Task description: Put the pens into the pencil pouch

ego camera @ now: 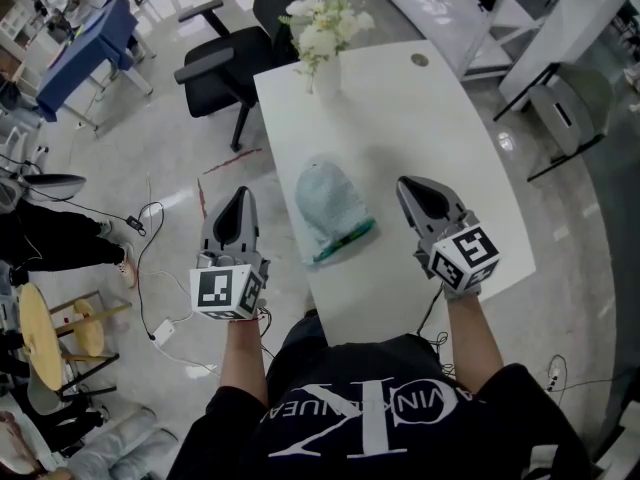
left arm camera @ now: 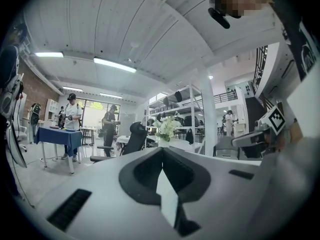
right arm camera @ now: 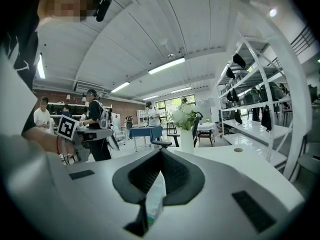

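The pencil pouch (ego camera: 333, 211), pale blue-green with a green edge at its near end, lies in the middle of the white table (ego camera: 420, 128). No pen shows in any view. My left gripper (ego camera: 240, 192) is shut and holds nothing; it hovers over the floor just off the table's left edge, left of the pouch. My right gripper (ego camera: 406, 183) is also shut and holds nothing, above the table to the right of the pouch. In the left gripper view the left gripper (left arm camera: 161, 150) has its jaws together, and in the right gripper view so does the right gripper (right arm camera: 160, 152).
A vase of white flowers (ego camera: 322, 38) stands at the table's far end, near a round cable hole (ego camera: 419, 60). A black office chair (ego camera: 225, 63) sits beyond the far left corner. Cables (ego camera: 150, 218) trail over the floor at left. Several people stand in the room behind.
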Demonstrator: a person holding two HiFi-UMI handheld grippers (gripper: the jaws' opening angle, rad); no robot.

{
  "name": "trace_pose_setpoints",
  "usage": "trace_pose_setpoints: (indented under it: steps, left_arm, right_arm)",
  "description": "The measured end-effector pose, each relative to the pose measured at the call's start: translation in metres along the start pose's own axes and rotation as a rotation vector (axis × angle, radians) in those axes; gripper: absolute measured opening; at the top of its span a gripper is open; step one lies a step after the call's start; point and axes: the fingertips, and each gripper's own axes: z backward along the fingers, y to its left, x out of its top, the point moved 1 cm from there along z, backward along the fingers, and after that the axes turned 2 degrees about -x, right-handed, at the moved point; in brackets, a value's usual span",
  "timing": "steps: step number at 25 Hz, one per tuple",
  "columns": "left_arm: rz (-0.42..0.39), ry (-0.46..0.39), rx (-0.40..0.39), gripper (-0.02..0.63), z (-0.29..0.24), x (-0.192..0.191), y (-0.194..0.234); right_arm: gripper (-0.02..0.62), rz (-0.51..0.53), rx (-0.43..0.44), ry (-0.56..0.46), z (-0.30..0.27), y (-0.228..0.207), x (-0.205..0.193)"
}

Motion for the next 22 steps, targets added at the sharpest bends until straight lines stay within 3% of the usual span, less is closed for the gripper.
trace_pose_setpoints:
  steps: [22]
  left_arm:
    - [0.012, 0.012, 0.019, 0.005, 0.0046, -0.0028, 0.0046]
  right_arm:
    - [0.009, -0.014, 0.011, -0.007, -0.0024, 0.0007, -0.0008]
